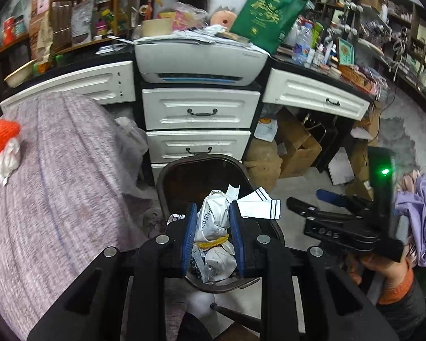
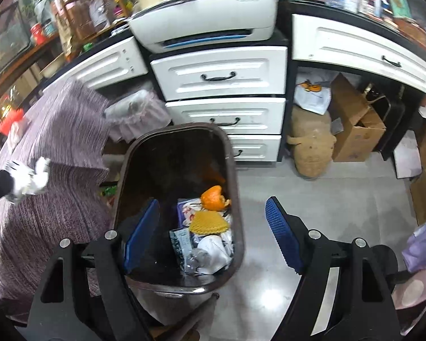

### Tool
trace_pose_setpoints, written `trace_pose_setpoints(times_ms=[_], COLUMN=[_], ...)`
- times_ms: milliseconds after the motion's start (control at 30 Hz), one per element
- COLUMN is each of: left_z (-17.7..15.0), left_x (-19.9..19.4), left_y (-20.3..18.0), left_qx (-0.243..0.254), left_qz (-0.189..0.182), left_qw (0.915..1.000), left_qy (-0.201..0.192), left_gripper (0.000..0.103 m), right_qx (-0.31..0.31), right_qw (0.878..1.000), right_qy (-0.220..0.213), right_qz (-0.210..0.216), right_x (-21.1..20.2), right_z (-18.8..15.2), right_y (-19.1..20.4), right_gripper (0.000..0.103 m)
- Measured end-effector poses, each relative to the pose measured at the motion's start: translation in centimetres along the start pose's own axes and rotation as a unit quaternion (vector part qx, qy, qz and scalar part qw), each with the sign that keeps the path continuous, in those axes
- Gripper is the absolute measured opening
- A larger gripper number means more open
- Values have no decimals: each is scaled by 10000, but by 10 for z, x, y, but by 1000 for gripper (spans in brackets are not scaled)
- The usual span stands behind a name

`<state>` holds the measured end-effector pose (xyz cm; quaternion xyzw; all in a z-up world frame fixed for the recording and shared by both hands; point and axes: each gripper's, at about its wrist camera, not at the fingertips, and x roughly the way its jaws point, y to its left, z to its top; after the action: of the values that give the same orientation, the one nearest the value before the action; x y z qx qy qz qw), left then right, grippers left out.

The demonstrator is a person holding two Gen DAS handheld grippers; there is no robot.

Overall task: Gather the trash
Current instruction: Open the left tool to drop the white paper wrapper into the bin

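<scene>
My left gripper [image 1: 213,213] is shut on a crumpled white wrapper with dark stripes [image 1: 258,206]; in its own view it hangs in front of the brown trash bin [image 1: 170,176]. In the right wrist view that wrapper [image 2: 28,179] is left of the bin, above the cloth-covered table. My right gripper [image 2: 213,201] stands open and holds nothing, its left finger over the bin [image 2: 235,170] and its right finger over the floor. Orange peel [image 2: 213,197], a yellow foam net [image 2: 208,221] and a white mask [image 2: 213,245] lie in the bin. An orange net [image 1: 1,137] and a white tissue [image 1: 8,156] rest on the table.
A purple-grey cloth covers the table [image 1: 56,184] on the left. White drawers [image 1: 198,108] with a printer [image 1: 198,62] on top stand behind the bin. Cardboard boxes [image 2: 355,130] and a tan sack [image 2: 312,147] sit under the desk. A hand with an orange cuff [image 1: 394,281] holds the right gripper [image 1: 312,199].
</scene>
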<state>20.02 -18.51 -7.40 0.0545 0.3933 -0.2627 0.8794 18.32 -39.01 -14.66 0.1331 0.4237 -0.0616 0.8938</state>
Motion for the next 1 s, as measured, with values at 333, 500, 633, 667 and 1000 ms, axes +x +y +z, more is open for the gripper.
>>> trace_pose_setpoints(times_ms=[333,500,633,667,1000], left_z=[10,11,10,9,5], left_x=[39,54,62,62,52], left_y=[-20,-26,-27,-28,-37], left_qx=[230,362,429,456,633], left_qz=[25,80,125,111,91], left_qw=[9992,9984,9977,9975,9977], left_qy=[323,436,511,531,245], left_gripper=[24,25,37,45,87], right_qx=[293,362,403,416,533], right_qw=[9994,9992,9990,9989,9984], right_qy=[-70,-64,-43,-40,-9], right_qz=[-145,-173,-194,-200,-183], right_x=[-8,-7,-6,-5,-3], right_z=[-1,-3,-4,-4,-5], right_y=[-31,-37,-41,-42,-47], right_gripper=[77,77,77,77,77])
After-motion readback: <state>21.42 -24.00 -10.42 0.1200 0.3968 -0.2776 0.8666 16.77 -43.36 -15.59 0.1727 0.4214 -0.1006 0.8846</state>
